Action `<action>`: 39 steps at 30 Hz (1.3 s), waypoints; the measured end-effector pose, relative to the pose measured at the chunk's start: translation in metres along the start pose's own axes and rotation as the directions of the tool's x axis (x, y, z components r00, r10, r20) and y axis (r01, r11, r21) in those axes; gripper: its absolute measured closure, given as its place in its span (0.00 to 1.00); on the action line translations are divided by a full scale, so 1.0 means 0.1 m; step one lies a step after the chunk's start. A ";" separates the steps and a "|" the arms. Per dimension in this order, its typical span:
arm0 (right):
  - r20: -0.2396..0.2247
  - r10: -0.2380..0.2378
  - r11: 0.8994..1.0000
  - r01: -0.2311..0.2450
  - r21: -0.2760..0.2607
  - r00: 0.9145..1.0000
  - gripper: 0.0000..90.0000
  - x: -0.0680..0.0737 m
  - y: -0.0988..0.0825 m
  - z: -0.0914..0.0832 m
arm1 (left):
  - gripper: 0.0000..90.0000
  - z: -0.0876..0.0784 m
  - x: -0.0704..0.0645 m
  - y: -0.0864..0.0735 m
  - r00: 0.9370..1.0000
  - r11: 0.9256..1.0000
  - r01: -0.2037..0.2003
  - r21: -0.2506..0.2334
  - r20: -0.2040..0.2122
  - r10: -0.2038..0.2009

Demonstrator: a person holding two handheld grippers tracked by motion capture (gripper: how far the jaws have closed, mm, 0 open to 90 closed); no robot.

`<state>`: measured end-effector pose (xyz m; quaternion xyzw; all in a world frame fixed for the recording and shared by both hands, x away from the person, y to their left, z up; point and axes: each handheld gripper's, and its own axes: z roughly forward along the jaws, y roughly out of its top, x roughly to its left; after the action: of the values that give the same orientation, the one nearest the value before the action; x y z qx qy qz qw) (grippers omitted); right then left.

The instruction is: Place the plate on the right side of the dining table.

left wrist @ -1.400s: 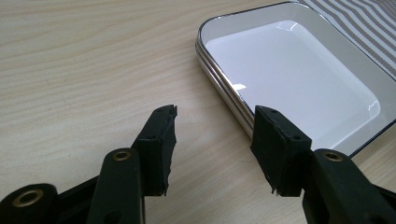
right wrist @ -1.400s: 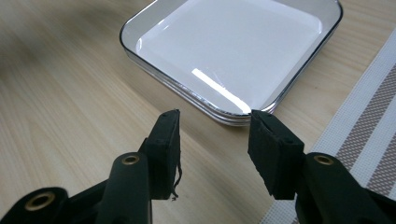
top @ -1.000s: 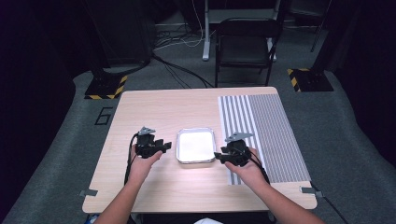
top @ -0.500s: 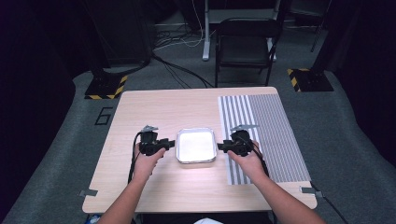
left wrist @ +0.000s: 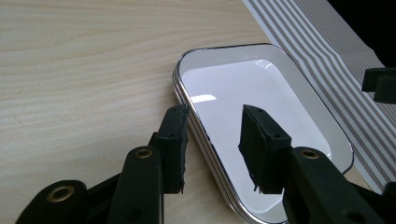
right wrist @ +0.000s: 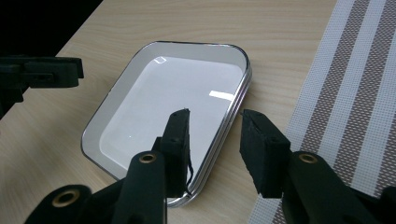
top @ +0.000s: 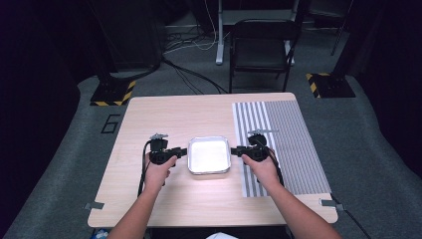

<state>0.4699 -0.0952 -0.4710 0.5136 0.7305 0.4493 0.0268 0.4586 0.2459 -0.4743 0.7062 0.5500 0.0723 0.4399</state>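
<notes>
A white rectangular tray [top: 209,155] with a metal rim lies empty at the middle of the wooden table [top: 174,114]. My left gripper [top: 182,152] is at its left side. In the left gripper view the tray's rim [left wrist: 224,48] runs between the jaws of the left gripper [left wrist: 215,114], one jaw over the table and one over the tray's inside. These jaws have just been closing, and a gap remains. My right gripper [top: 240,150] straddles the opposite rim [right wrist: 187,44] the same way; the right gripper [right wrist: 215,115] has been closing too, its pads off the rim.
A grey-and-white striped placemat [top: 283,144] covers the table's right part, just right of the tray. A black folding chair [top: 261,45] stands beyond the far edge. Cables lie on the floor behind.
Both hands have moved inward until their jaws straddle the tray's left and right rims. The jaws of both grippers have narrowed. The tray has stayed put.
</notes>
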 end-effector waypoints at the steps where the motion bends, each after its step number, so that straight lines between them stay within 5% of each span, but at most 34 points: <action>1: -0.003 0.006 1.000 -0.006 -0.004 1.000 0.70 0.00 0.00 0.01 | 0.68 0.00 0.00 0.00 1.000 1.000 0.003 -0.001 -0.001 -0.003; 11: -0.038 0.068 0.996 -0.070 -0.048 0.997 0.70 0.00 0.01 0.07 | 0.70 0.04 0.00 -0.03 0.998 0.997 0.061 -0.056 -0.014 -0.062; 15: -0.038 0.089 0.993 -0.092 -0.069 0.995 0.70 0.00 0.01 0.07 | 0.70 0.06 -0.01 -0.06 0.998 0.998 0.048 -0.048 -0.038 -0.049; 39: -0.028 0.120 0.988 -0.122 -0.096 0.992 0.70 0.09 -0.12 0.21 | 0.74 0.18 -0.05 -0.19 0.991 0.988 0.122 -0.093 -0.050 -0.127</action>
<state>0.4674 -0.0760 -0.4883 0.5501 0.6753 0.4911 0.0164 0.4535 0.2317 -0.4971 0.6479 0.6013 0.0891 0.4591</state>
